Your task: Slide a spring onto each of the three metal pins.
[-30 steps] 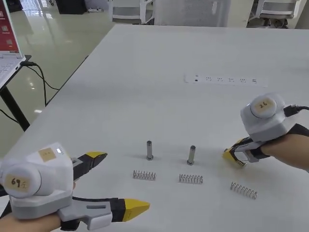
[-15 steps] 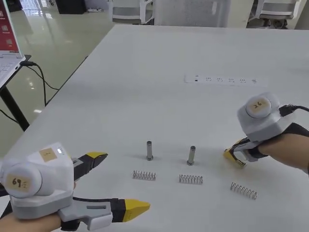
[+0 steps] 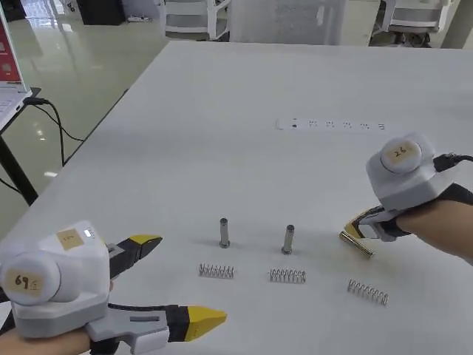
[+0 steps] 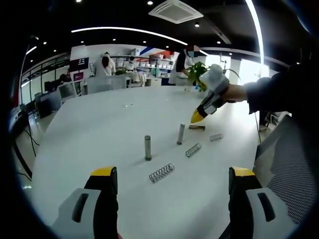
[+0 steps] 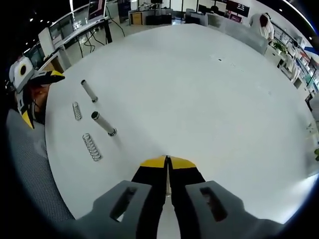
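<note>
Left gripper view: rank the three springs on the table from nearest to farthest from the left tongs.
1. Near spring: directly ahead of the left tongs.
2. Middle spring: further out, to the right.
3. Far spring: farthest, toward the view's upper right.

The left pin (image 3: pixel 224 232) and the middle pin (image 3: pixel 288 239), both grey metal, stand upright. The third pin (image 3: pixel 358 245) lies tipped over at their 3 o'clock. At each pin's 6 o'clock a coil lies flat and apart from it: left spring (image 3: pixel 216 271), middle spring (image 3: pixel 287 276), right spring (image 3: pixel 367 292).
</note>
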Demonstrator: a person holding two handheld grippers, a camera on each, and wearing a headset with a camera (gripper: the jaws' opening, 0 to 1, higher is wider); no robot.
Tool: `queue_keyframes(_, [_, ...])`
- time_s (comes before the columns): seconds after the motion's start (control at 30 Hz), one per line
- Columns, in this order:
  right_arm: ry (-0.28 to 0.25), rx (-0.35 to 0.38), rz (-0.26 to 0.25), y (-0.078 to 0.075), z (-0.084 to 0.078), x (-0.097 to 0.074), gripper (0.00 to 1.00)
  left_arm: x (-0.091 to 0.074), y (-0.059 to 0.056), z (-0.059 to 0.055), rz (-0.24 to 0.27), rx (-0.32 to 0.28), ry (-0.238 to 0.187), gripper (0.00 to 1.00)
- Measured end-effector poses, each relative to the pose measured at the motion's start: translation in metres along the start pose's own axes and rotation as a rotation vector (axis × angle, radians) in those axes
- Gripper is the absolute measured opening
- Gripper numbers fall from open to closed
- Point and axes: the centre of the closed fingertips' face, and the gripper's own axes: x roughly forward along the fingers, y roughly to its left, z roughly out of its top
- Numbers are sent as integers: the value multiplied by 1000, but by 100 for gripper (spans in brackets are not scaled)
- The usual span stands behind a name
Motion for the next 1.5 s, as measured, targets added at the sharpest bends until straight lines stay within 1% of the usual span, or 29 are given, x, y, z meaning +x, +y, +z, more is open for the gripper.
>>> queue_keyframes(0.07, [20, -14, 7, 3, -4, 3, 3, 0, 0, 1, -2, 2, 0, 91])
queue_keyframes(0.1, [24, -23, -2, 4, -6, 4, 4, 0, -1, 1, -4, 4, -1, 92])
queue_keyframes(0.13, [25, -23, -3, 5, -6, 5, 4, 0, -1, 2, -4, 4, -3, 91])
queue_keyframes(0.17, [31, -13, 7, 3, -10, 9, 5, 0, -1, 2, -5, 5, -3, 92])
queue_keyframes(0.2, [32, -4, 15, 4, -10, 10, 6, 0, -1, 2, -5, 5, -3, 92])
queue_keyframes(0.3, [40, -13, 15, 8, -9, 11, 9, -2, 0, 1, 0, 4, -3, 91])
queue_keyframes(0.53, [52, -24, 19, 8, -4, 14, 10, -5, 1, 0, 9, -2, -3, 91])
queue_keyframes(0.63, [71, -31, 13, 8, -7, 16, 10, -5, 1, 1, 10, -2, -6, 91])
queue_keyframes(0.73, [105, -51, 7, 9, -14, 18, 10, -5, 1, 0, 12, -3, -6, 91])
queue_keyframes(0.77, [91, -45, 9, 9, -13, 24, 10, -5, 1, 0, 13, -4, -6, 91])
queue_keyframes(0.8, [89, -42, 11, 9, -13, 27, 10, -5, 1, 0, 13, -5, -5, 91])
queue_keyframes(0.83, [90, -41, 11, 6, -13, 23, 10, -5, 1, 0, 13, -5, -5, 91])
queue_keyframes(1.0, [88, -49, 2, 5, -13, 26, 10, -4, 0, 1, 8, -2, -6, 91])
queue_keyframes(1.03, [90, -50, 3, 4, -13, 24, 10, -4, 0, 2, 8, 1, -6, 91])
queue_keyframes(1.17, [71, -43, 4, 4, -8, 18, 10, -5, 2, 2, 10, -1, -10, 91])
queue_keyframes(1.5, [-1, -64, -19, 11, 3, -14, 10, -2, -2, 4, -1, 6, -12, 91])
